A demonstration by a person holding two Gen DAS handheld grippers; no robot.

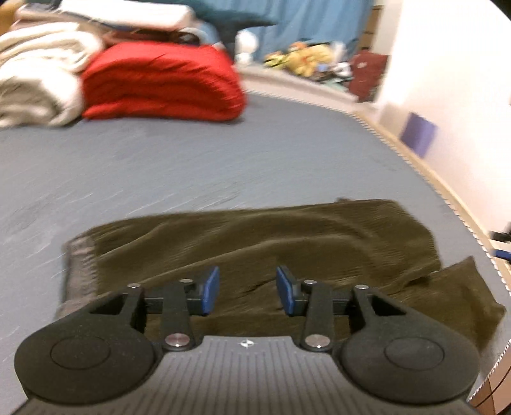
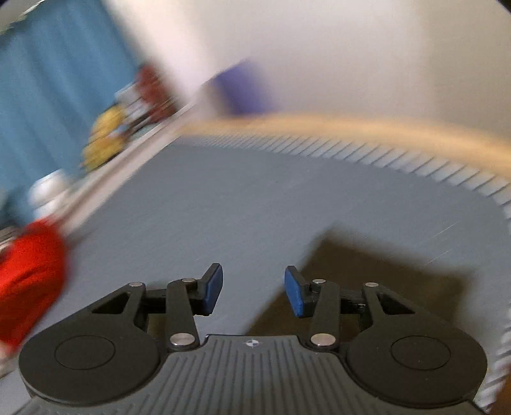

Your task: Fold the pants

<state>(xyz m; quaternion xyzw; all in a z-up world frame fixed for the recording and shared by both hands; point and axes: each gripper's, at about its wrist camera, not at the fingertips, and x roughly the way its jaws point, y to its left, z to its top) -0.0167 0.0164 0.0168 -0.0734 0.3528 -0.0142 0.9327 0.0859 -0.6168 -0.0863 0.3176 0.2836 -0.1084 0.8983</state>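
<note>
Dark olive-brown pants [image 1: 271,242] lie folded into a wide band on the grey bed sheet [image 1: 159,172], with a lighter waistband at the left end and a loose flap at the lower right. My left gripper [image 1: 247,289] is open and empty, hovering just above the pants' near edge. In the right wrist view a corner of the pants [image 2: 367,277] lies under and right of my right gripper [image 2: 252,289], which is open and empty above the sheet [image 2: 239,198]. Both views are motion-blurred.
A folded red blanket [image 1: 163,83] and a cream blanket [image 1: 38,73] sit at the far left of the bed. The bed's right edge [image 1: 424,166] runs along a white wall. Clutter and a blue curtain [image 1: 303,22] lie beyond the bed's far end.
</note>
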